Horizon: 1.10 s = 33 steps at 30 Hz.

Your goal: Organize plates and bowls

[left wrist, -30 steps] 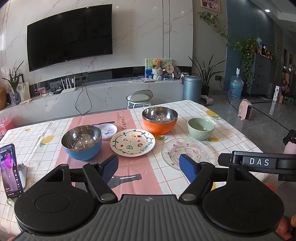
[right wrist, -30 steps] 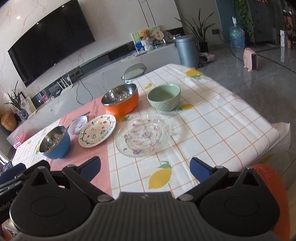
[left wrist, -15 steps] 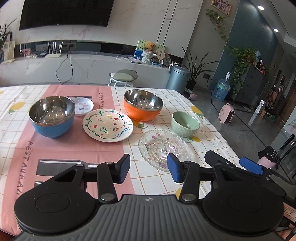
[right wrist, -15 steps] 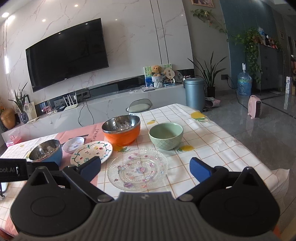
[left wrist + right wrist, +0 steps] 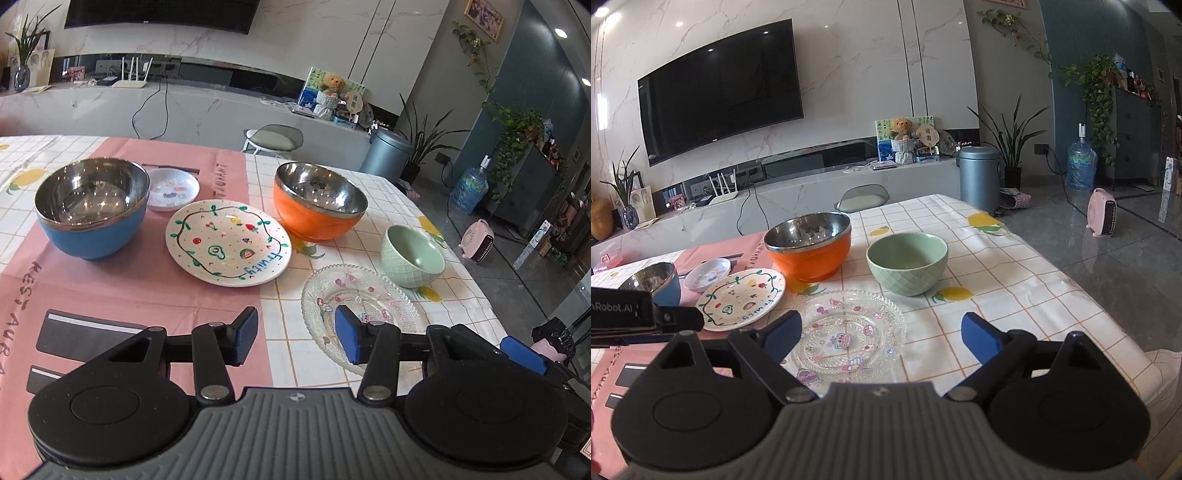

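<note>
On the checked tablecloth stand a blue steel-lined bowl (image 5: 90, 218), a small saucer (image 5: 171, 188), a painted "fruity" plate (image 5: 227, 247), an orange steel-lined bowl (image 5: 317, 210), a green bowl (image 5: 412, 258) and a clear glass plate (image 5: 364, 299). My left gripper (image 5: 295, 332) hovers near the glass plate's left rim, jaws partly spread and opening, nothing between them. My right gripper (image 5: 882, 332) hangs just short of the glass plate (image 5: 849, 332), jaws wide and closing, its pads touching nothing. The green bowl (image 5: 907, 264) and orange bowl (image 5: 809, 247) sit beyond it.
A pink runner (image 5: 110, 288) covers the table's left half. The table's right edge (image 5: 1108, 332) drops to a grey floor. A chair (image 5: 275, 136) stands at the far side, a bin (image 5: 979, 177) and a pink heater (image 5: 1102, 212) beyond.
Both grippers have come down and closer to the dishes. The left jaws narrowed from wide to partly spread. The right jaws have drawn in a little.
</note>
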Available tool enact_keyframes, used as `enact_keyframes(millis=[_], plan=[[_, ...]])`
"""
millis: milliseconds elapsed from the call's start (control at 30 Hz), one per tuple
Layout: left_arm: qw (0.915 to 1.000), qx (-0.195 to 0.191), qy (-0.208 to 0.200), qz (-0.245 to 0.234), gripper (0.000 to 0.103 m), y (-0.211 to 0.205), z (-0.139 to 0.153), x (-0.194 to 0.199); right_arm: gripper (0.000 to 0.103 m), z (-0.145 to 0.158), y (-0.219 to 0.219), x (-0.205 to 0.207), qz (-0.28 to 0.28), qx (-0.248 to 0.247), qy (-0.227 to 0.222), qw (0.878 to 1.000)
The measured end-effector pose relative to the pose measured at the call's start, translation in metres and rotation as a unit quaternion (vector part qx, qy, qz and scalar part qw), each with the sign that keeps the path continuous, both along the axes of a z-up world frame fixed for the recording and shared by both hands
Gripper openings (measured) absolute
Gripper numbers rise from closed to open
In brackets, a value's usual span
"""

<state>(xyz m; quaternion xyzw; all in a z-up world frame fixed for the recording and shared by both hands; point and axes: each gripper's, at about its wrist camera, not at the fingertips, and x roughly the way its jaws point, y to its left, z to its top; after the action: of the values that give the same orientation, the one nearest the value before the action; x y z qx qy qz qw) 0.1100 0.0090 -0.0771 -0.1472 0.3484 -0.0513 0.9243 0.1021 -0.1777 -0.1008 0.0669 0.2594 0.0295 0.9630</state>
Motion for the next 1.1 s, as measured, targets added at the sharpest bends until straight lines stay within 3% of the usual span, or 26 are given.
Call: enact_keyframes(millis=[167, 300, 533, 767, 1100], plan=[[0.9978, -0.041, 0.051, 0.008, 0.058, 0.011, -0.018, 0.016, 0.077, -0.014, -0.005, 0.022, -0.001, 0.023, 0.037, 0.999], [0.9985, -0.025, 0.047, 0.010, 0.058, 0.010, -0.024, 0.022, 0.069, -0.027, -0.010, 0.039, -0.010, 0.048, 0.071, 0.996], [0.9981, -0.047, 0.039, -0.006, 0.058, 0.010, -0.037, 0.040, 0.062, -0.040, -0.021, 0.063, -0.030, 0.075, 0.098, 0.992], [0.9963, -0.063, 0.059, 0.000, 0.058, 0.009, -0.053, 0.053, 0.053, -0.050, -0.028, 0.083, -0.032, 0.095, 0.111, 0.989], [0.9956, -0.066, 0.063, -0.021, 0.044, -0.009, -0.059, 0.068, 0.041, -0.061, -0.027, 0.091, -0.022, 0.109, 0.112, 0.988]])
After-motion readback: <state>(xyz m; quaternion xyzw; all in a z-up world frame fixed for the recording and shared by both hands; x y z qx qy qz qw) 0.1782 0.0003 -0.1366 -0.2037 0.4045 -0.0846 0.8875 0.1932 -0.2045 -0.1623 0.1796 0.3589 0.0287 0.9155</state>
